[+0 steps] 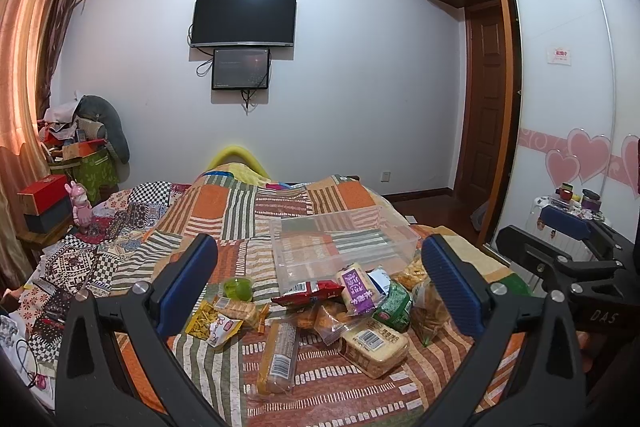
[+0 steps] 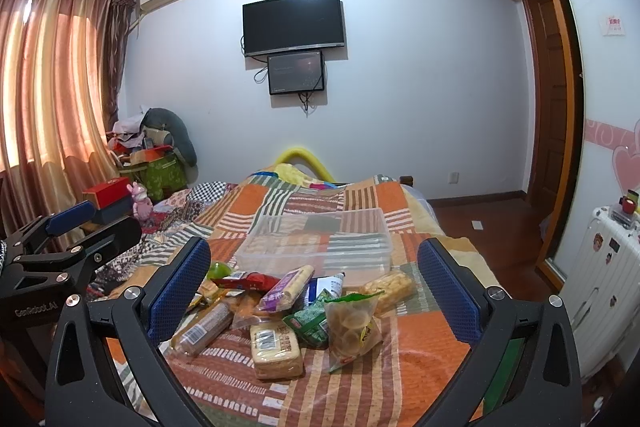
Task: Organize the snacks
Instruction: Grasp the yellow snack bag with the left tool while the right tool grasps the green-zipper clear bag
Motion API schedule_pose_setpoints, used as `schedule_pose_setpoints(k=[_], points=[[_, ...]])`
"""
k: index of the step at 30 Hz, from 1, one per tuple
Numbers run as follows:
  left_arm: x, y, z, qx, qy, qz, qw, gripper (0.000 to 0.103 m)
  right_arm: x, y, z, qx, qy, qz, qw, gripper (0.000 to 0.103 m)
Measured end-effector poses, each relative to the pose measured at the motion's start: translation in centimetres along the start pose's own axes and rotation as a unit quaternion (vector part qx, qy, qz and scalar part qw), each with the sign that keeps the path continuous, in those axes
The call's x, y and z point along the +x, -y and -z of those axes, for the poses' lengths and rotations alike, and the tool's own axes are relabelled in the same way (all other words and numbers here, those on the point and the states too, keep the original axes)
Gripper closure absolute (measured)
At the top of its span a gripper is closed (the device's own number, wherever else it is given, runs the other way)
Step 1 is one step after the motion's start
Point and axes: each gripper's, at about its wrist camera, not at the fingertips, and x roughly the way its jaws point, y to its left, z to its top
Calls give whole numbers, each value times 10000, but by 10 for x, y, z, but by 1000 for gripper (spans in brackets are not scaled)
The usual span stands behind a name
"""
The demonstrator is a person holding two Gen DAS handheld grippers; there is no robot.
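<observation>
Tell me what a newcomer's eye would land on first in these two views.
First, the heap of snack packets piled on the patchwork bedspread, framed by the open left hand-held gripper. Just behind the heap lies a clear plastic bin with nothing in it. Above, a dark wall television hangs on the far wall, and glowing orange curtains fill the left side of the right wrist view, where the right hand-held gripper also stands open.

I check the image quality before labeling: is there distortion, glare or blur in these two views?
Left wrist view: strong fisheye bending, dark corners, curtain glows from backlight, snacks sharp. Right wrist view: same bending, curtain brightest, clear bin shows slight sheen, no visible motion blur.
</observation>
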Motion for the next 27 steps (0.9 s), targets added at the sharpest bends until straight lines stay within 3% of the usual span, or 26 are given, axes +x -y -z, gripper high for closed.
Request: schedule_pose_setpoints(k=[9, 16, 21, 23, 27], points=[[9, -5, 5, 36, -121, 70, 9999, 1, 9, 2, 5, 45, -189, -102, 9998, 1], [31, -19, 12, 88, -454, -48, 9989, 23, 28, 5, 17, -177, -594, 37, 9981, 18], [50, -42, 17, 73, -776, -125, 9969, 40, 39, 10, 28, -272, -910, 121, 9954, 23], [61, -53, 21, 99, -993, -171, 9949, 54, 44, 14, 32, -271, -1051, 128, 9940, 23], [78, -77, 30, 253, -1324, -319, 9904, 61, 56, 24, 42, -121, -1393, 141, 9901, 24]])
